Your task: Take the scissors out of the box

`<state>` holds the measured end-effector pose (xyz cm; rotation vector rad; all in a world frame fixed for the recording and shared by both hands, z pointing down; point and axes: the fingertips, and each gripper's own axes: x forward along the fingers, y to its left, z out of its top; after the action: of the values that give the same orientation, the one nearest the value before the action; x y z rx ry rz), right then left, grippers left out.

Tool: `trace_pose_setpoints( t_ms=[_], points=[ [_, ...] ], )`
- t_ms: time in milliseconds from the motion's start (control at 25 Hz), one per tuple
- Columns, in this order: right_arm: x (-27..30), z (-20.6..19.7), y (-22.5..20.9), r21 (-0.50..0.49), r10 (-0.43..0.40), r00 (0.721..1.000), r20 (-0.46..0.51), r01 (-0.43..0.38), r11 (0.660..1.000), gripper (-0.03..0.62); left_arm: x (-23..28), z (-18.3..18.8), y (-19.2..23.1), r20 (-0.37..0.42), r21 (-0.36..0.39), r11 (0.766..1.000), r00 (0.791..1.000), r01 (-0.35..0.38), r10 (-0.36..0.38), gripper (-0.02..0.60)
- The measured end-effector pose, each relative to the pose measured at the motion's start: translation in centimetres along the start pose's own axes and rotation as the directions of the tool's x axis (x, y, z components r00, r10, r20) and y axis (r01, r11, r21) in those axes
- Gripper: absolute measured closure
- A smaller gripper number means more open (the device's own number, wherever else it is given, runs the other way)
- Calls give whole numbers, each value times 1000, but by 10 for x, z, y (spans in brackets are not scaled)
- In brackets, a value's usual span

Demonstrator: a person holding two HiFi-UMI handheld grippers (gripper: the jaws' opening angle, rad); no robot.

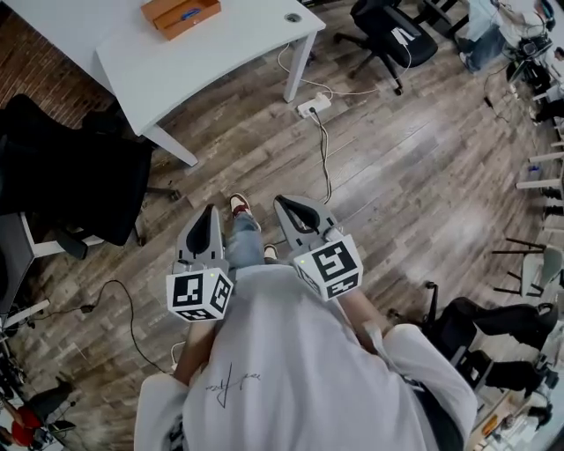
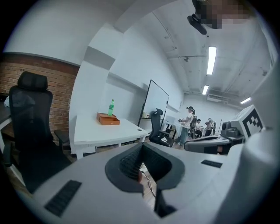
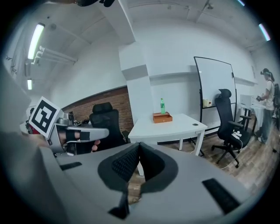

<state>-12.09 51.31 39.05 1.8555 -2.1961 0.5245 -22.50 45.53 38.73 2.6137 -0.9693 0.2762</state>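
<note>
One small blue shape (image 1: 189, 13) shows inside the orange box (image 1: 181, 15), and I take it for the scissors' handles, though it is too small to be sure. The box sits open-topped near the far edge of the white desk (image 1: 203, 66), with a green bottle (image 2: 111, 107) just beside it. Scissors should be light, stiff and hard. The blades would be slick and thin, so my guess is that the handle loops, or the shank just below them, give the surest hold, lifted straight up to clear the box wall. The person stands on the wooden floor (image 1: 397, 158), well apart from the desk. The left gripper (image 1: 209, 213) and the right gripper (image 1: 284, 204) are held out in front at waist level, angled a little downward. Each has its fingers (image 2: 129, 162) clenched together on nothing. A black office chair (image 1: 70, 176) stands off to the left, near the desk's corner.
</note>
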Motion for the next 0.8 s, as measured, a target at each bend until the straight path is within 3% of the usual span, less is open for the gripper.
trace_pose_setpoints(
  t_ms=[280,520,800],
  points=[
    [36,16,-30,-5,-2,999,-39,2,1000,585,46,23,14,-5,3,1000,1000,13,-13,574],
    [91,37,-45,8,6,998,-60,-6,1000,585,91,50,58,-17,-3,1000,1000,5,-5,574],
    [144,66,-69,11,-44,997,-62,44,999,585,146,82,88,-2,9,998,998,59,-59,574]
  ],
)
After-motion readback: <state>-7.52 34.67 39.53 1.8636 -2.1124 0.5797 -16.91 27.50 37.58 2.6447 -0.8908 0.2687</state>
